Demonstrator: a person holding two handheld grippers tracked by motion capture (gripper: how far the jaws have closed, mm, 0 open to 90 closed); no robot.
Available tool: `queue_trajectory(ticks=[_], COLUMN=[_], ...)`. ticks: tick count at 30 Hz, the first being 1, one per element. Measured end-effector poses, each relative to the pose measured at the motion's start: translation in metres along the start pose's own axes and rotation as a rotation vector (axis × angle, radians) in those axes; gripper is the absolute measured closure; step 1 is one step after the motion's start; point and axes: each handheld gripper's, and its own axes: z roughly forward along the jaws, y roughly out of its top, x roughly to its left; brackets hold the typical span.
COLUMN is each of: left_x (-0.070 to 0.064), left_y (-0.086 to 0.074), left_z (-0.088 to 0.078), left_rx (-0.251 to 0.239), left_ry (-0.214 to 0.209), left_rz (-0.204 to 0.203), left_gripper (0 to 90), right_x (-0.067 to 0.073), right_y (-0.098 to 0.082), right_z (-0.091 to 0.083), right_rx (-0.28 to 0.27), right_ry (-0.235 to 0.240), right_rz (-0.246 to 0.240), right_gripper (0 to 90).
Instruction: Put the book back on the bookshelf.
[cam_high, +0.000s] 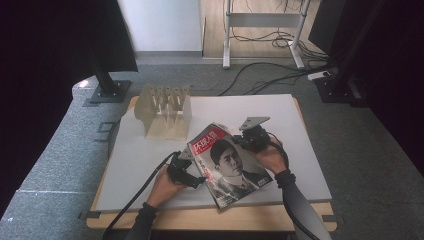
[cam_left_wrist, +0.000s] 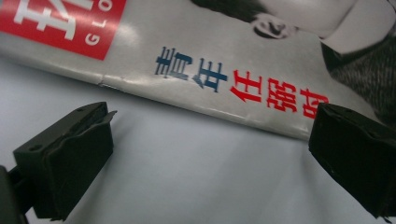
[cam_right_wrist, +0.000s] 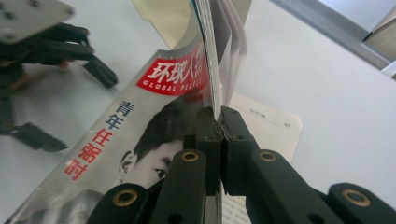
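In the right gripper view the right gripper is clenched on the magazine, its two black jaws pressed together on the cover's edge; the pad faces themselves are hidden by the paper between them. The cover stands lifted and curls toward the camera, a few loose pages fanning above the jaws with their tops cut off by the frame. Past the jaws an inner page lies flat, its print too small to read.

In the left gripper view the left gripper is released, jaws wide apart with bare table between them. The magazine's spine edge lies just beyond the tips (whether the right-hand jaw touches it I cannot tell), and its red title block is cut off at the top.

From the high view the magazine sits at the near middle of the white table, tilted, its far corner raised at the right gripper. The left gripper rests at its left edge, its jaws partly hidden under the hand and the cover. Farther back, well apart, stands a beige rack, its slots hard to make out. Beyond the table lie cables on the grey floor, and both sides fall into darkness
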Motion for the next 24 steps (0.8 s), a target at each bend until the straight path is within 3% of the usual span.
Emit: queue_trajectory(ticks=[4,7,11,16,24], left_x=[0.006,0.01,0.014,0.021,0.021], left_y=[0.006,0.012,0.02,0.029,0.034], left_z=[0.002,0.003,0.01,0.014,0.012], left_rx=[-0.003,-0.02,-0.003,-0.033,-0.039], left_ry=[-0.012,-0.046,-0.074,-0.121,-0.088], left_rz=[-0.004,-0.009,-0.006,-0.05,-0.048], left_gripper=[0.0,1.3,1.9,6.1,19.7], right_x=[0.006,0.009,0.011,0.01,0.005], right_y=[0.005,0.009,0.011,0.011,0.008], right_z=[-0.012,-0.019,-0.027,-0.031,-0.034], right_rx=[-0.024,-0.038,-0.049,-0.051,-0.054], right_ry=[-0.006,-0.006,-0.006,0.01,0.028], right_rz=[-0.023,-0.033,-0.041,-0.037,-0.01], right_gripper=[86.2,86.2,86.1,86.1,86.1])
